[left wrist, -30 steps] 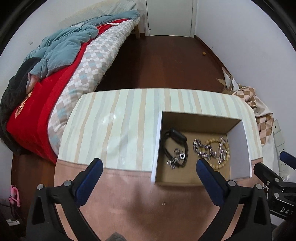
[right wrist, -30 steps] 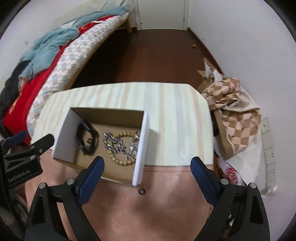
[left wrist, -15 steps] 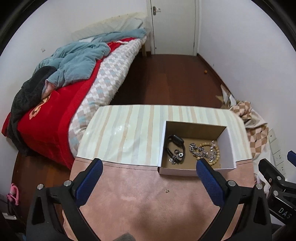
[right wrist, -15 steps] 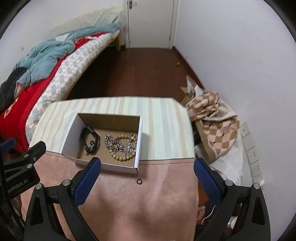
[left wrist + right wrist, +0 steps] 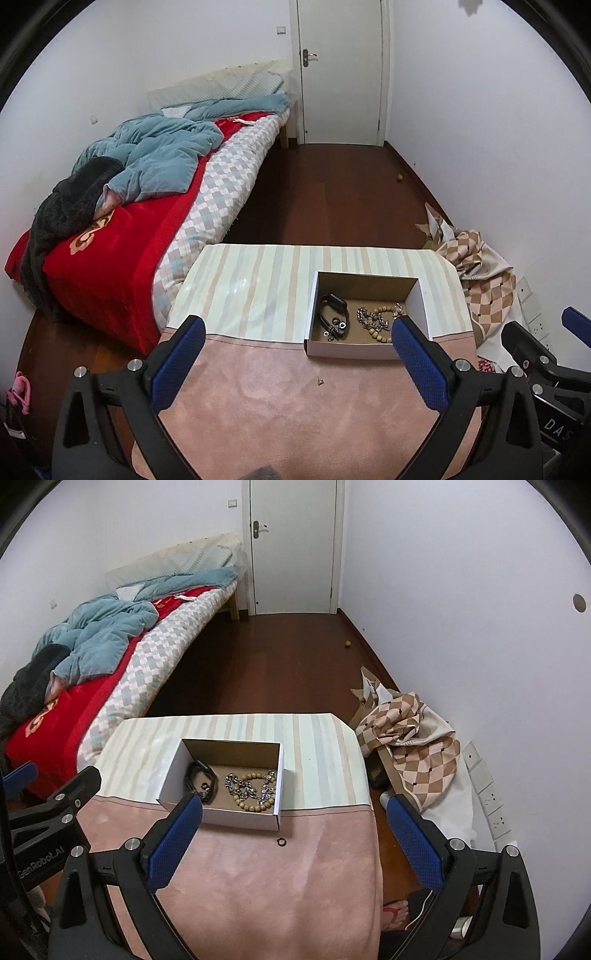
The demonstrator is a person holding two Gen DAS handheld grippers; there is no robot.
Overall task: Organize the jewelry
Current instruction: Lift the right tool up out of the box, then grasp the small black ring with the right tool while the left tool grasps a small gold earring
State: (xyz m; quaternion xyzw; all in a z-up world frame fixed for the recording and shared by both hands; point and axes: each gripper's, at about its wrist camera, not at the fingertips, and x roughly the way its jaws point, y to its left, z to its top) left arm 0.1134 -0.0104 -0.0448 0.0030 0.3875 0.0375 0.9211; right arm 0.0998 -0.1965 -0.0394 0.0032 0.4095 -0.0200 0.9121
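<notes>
Both grippers spread wide, holding nothing. Box (image 5: 221, 794) centre frame, jewelry inside. Loose ring (image 5: 282, 842) on pink cloth just below box front wall — ahead of right gripper (image 5: 291, 834), nearer arm. Small stud (image 5: 320, 381) lies before left gripper (image 5: 295, 354).

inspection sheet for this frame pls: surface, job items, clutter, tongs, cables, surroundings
Surface: table, pink cloth near, striped cloth far.
Job's things: open box holds black band, silver chain, wooden bead bracelet. Outside it: dark ring, small stud, both on the pink cloth.
Clutter: nothing seen on the table.
Grippers: left tongs and right tongs both open, empty.
Cables: white cord on the floor.
Surroundings: bed, door, checkered fabric.
</notes>
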